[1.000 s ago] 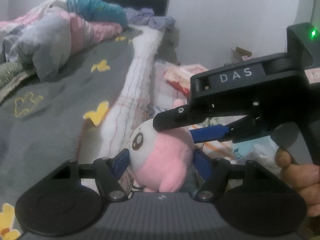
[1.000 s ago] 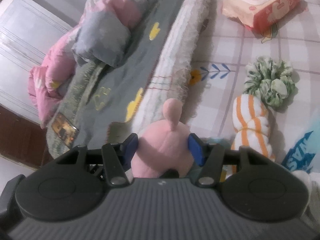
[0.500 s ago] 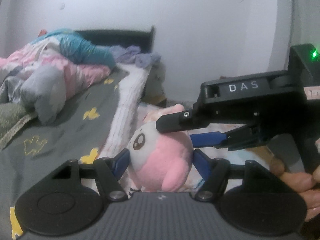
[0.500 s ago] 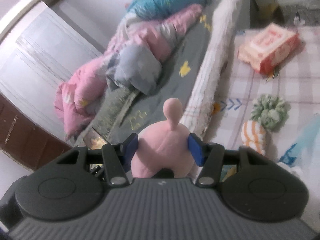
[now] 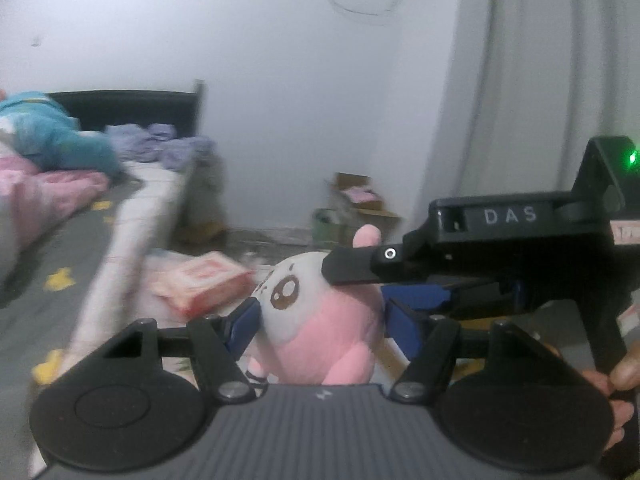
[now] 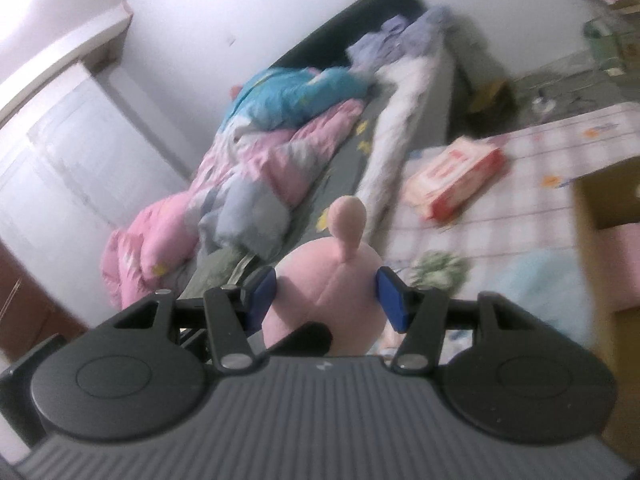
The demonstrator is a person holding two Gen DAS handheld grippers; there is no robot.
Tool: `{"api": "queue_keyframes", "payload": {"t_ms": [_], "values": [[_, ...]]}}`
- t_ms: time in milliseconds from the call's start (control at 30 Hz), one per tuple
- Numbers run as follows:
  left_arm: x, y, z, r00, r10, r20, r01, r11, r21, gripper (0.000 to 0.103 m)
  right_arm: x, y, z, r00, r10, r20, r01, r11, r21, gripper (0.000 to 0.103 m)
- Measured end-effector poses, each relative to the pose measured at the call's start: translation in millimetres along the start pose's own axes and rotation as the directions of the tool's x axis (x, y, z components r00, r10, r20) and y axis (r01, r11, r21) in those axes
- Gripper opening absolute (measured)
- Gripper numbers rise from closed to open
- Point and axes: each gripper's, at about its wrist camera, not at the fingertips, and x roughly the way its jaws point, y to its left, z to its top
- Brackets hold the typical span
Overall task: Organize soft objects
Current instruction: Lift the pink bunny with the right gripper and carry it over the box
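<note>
Pink and white plush toy (image 5: 320,332), blue gripper pads (image 6: 262,294), pink-blue quilt (image 6: 256,148), checked pink-and-white mat (image 6: 500,200)

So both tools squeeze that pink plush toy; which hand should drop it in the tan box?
Probably the right. The right tool grips the pink plush toy with the tan box close at its right; the left tool grips too, but its view shows no box.

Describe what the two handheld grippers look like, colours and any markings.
Both are black plastic with blue finger pads, ribbed grey bodies and round black discs either side. The right gripper, seen side-on, carries white "DAS" lettering and a green light.
</note>
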Motion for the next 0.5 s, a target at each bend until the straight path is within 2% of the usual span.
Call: {"api": "queue_keyframes", "payload": {"t_ms": [200,333,500], "values": [[54,-49,1,0.988,-0.135,-0.079,0.138,0.990,0.032,0.070,-56,-59,7,0.994,-0.090,0.062,0.085,0.993,0.085,0.055],[92,-79,-6,0.975,-0.168,-0.142,0.178,0.983,0.054,0.070,-83,-107,9,0.987,-0.143,0.078,0.129,0.980,0.152,0.055],[135,-102,-22,0.953,-0.186,-0.240,0.209,0.975,0.072,0.070,-97,-171,8,0.986,-0.164,0.037,0.149,0.955,0.257,0.055]]}}
